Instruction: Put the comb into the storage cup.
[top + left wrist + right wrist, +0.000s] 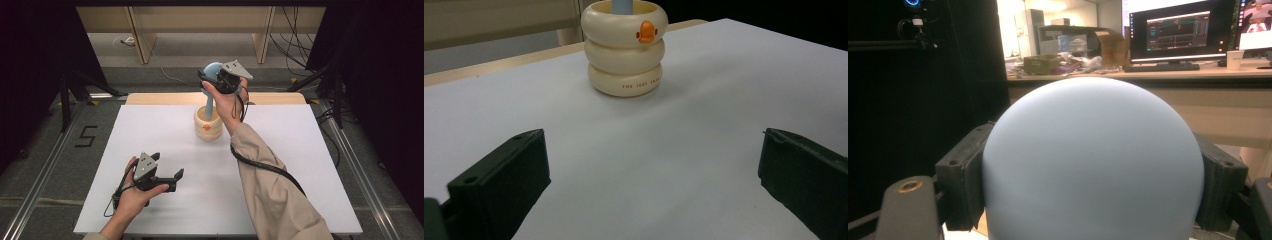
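A cream holder shaped like three stacked rings, with a small orange duck face on its side, stands near the far edge of the tabletop, about midway between the left and right edges. A light blue tool with a round ball top stands upright in it. Its thin stem goes straight down into the holder, so its long axis runs up and down.

The right gripper is up above the holder, at the ball. Its jaws sit on two sides of the ball, and in the right gripper view the black pads press against the ball on the left and on the right. The jaws are quite wide apart because the ball is wide. So the right gripper has hold of the ball top. To my eye, the next move is to lift straight up, along the stem, so the tool comes out of the holder without tipping it.

The left gripper is low, near the front left corner of the tabletop, well apart from the holder. Its jaws are spread wide with nothing between them. They point across the tabletop at the holder. The right hand is much nearer to the tool.
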`<state>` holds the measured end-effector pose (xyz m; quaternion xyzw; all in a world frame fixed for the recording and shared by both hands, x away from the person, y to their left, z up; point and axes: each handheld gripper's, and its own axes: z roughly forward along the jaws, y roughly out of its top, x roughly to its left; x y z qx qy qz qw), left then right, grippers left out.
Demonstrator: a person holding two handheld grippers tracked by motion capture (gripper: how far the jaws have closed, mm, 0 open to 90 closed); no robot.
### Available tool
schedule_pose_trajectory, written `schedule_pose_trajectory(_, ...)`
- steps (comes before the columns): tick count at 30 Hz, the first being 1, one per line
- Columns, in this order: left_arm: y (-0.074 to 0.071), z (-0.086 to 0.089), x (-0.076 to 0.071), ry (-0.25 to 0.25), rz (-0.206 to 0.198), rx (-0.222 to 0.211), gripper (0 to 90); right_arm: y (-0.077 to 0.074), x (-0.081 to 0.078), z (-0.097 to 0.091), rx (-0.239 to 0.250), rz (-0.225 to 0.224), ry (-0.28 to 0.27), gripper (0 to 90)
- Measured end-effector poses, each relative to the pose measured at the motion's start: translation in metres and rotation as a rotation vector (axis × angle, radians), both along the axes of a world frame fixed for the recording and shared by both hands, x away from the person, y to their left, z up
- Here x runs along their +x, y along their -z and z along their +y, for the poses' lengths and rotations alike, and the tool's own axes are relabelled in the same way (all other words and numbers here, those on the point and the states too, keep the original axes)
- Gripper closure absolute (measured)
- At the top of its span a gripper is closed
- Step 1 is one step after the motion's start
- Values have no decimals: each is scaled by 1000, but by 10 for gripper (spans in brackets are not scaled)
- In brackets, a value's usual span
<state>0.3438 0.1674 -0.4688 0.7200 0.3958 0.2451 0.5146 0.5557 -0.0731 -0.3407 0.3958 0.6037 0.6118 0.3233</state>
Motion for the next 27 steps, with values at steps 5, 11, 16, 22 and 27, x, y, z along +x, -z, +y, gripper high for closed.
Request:
schedule_pose_trajectory(5,0,0,0,-1,-1,1,0,7,1,-2,-5,5,7,208)
schedule_pose_trajectory(11,0,0,0,-1,-1,1,0,11,3,-1,-7,8,14,208)
schedule_pose_trajectory(16,0,0,0,0,0,1,0,14,3,1,-6,10,10,208)
schedule_pose_trajectory(22,0,0,0,-1,-1,1,0,16,3,2,-9,2,14,208)
schedule_pose_trajectory(27,0,0,0,0,0,3,0,19,2,3,-18,3,11,208)
